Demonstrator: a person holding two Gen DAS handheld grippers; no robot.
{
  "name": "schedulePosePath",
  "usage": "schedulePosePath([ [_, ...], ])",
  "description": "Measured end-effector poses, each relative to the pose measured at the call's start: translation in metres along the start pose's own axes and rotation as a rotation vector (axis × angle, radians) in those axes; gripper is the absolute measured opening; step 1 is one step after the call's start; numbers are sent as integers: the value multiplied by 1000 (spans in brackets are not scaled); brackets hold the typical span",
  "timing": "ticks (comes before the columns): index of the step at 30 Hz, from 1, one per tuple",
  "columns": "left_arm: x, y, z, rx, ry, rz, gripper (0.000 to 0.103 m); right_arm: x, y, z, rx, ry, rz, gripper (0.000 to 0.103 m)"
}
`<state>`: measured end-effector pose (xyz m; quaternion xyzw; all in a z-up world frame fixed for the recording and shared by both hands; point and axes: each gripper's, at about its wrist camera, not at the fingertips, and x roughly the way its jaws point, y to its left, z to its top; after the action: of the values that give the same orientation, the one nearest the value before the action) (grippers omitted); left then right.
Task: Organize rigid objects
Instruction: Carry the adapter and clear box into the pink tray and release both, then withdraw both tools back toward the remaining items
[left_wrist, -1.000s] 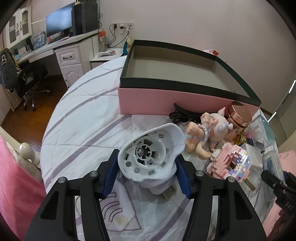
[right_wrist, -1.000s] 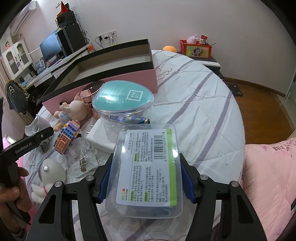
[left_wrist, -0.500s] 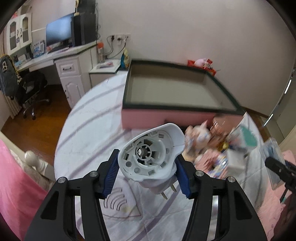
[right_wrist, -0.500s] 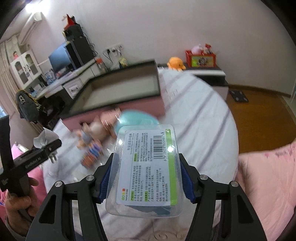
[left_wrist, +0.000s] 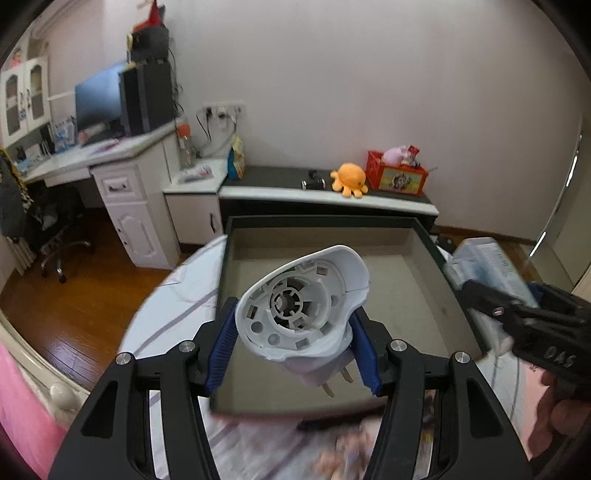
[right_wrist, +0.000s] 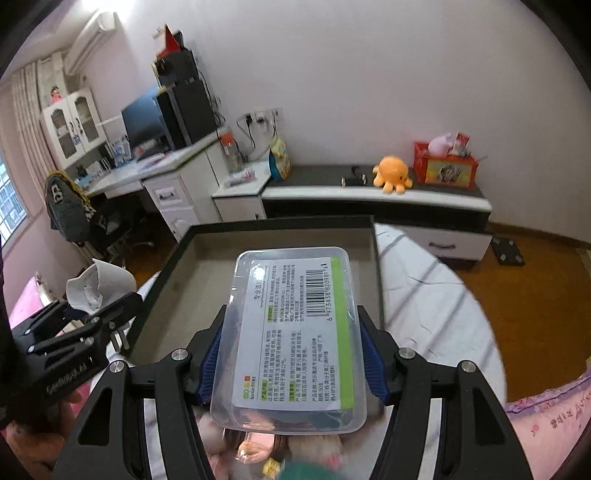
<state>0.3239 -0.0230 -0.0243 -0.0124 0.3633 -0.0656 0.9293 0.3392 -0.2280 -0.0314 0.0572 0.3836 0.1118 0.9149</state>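
While angled down over the box (left_wrist: 424, 314), left tongs (left_wrist: 293, 350) clamp white plug (left_wrist: 299, 310), right tongs (right_wrist: 291, 362) clamp clear case (right_wrist: 295, 332).

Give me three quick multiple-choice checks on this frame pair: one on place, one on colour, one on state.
1. Place: what lies right behind the white plug adapter in the left wrist view?
A. The open box
B. The desk chair
C. The orange toy

2. Colour: what colour are the pads of the right gripper?
A. Red
B. Blue
C. Yellow

3. State: what does the open box hold?
A. A stack of toys
B. A folded cloth
C. Nothing that can be seen

Answers:
1. A: the dark rim and bare floor of the box frame the adapter held in the left gripper.
2. B: blue ribbed pads press both sides of the clear plastic case.
3. C: only the bare floor of the box shows in both views.
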Motion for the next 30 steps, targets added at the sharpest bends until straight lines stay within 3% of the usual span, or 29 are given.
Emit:
schedulePosePath([
  [7, 71, -2, 10, 1, 97, 26, 58, 71, -3, 3, 6, 147, -20, 64],
  [12, 94, -2, 3, 6, 149, 32, 59, 87, -7, -1, 7, 201, -25, 64],
  [13, 94, -2, 3, 8, 150, 37, 63, 87, -7, -1, 8, 200, -25, 65],
  [15, 92, 1, 2, 4, 144, 30, 78, 84, -7, -2, 4, 198, -26, 69],
  [16, 87, 1, 2, 4, 126, 44, 86, 83, -7, -2, 3, 198, -28, 80],
  [19, 75, 5, 3, 5, 92, 70, 94, 79, -5, -2, 4, 196, -17, 85],
  [22, 57, 11, 4, -10, 62, 78, 100, 71, -6, -1, 20, 185, -19, 103],
  [30, -11, 26, 1, -54, -20, 46, 103, 21, -5, 2, 72, 69, -20, 103],
])
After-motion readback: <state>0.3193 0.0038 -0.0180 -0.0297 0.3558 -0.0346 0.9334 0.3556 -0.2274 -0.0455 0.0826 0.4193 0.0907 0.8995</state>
